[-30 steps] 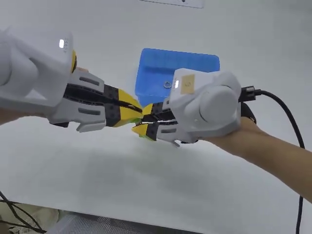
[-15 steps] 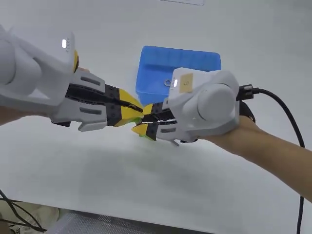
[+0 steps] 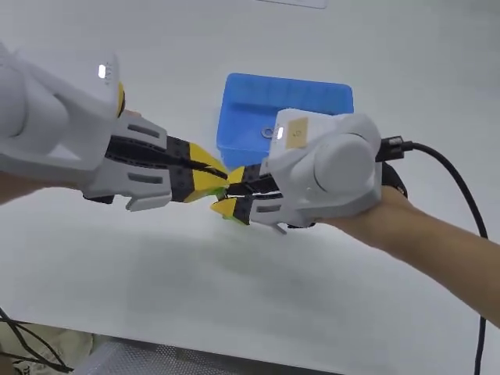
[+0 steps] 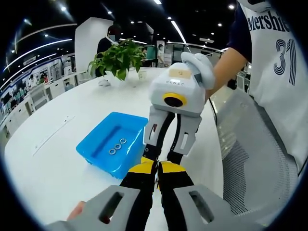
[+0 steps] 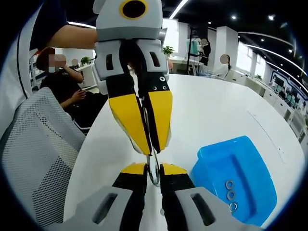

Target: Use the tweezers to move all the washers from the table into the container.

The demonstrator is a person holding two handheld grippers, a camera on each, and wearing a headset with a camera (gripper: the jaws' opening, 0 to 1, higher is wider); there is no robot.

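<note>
My left gripper point(image 3: 223, 175) and right gripper point(image 3: 234, 191) meet tip to tip above the white table point(image 3: 234, 281). In the right gripper view, thin metal tweezers point(image 5: 152, 153) run between the left gripper's shut yellow jaws point(image 5: 147, 137) down into the right gripper point(image 5: 154, 172), whose jaws also pinch them. My left gripper point(image 4: 157, 168) points at the right gripper's white body point(image 4: 175, 103). Behind them sits a blue container point(image 3: 312, 98) with three washers point(image 4: 117, 146) on its floor point(image 5: 230, 195). One washer point(image 3: 269, 133) peeks past the right gripper.
A black cable point(image 3: 461, 187) trails from the right gripper. The table's front edge point(image 3: 195, 344) is near me. A potted plant point(image 4: 118, 57) stands at the far end of the table. A mesh chair point(image 5: 38, 144) and seated people are beside it.
</note>
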